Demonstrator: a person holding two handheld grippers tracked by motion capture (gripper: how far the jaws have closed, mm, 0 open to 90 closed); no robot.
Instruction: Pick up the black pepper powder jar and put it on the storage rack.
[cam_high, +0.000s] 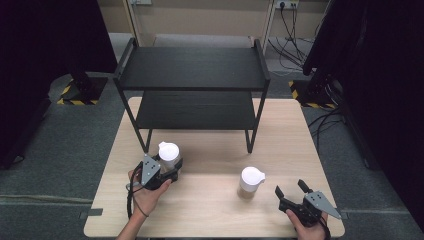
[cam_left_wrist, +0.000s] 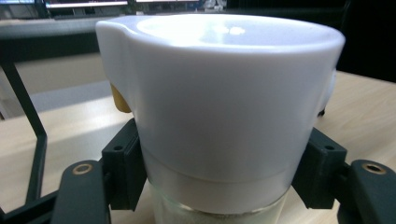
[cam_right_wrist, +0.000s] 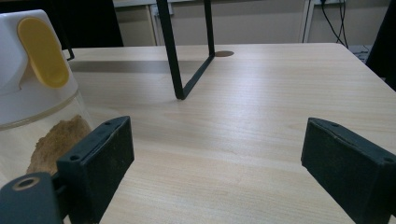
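From the high view, the left gripper (cam_high: 169, 169) grips a white-lidded glass jar (cam_high: 168, 152) at seven o'clock on the pale wooden surface (cam_high: 280, 150). Its own view shows fingers (cam_left_wrist: 122, 170) low beneath the lid; tilting might slip it. The right gripper (cam_right_wrist: 217, 172) gapes wide beside a second brown-powder jar (cam_right_wrist: 42, 116).

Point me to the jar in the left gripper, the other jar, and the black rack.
Held jar (cam_high: 168, 151), high view, on its white lid.
Free jar (cam_high: 251, 176), high view, on its white lid.
Black rack (cam_high: 192, 67), high view, on its top shelf.
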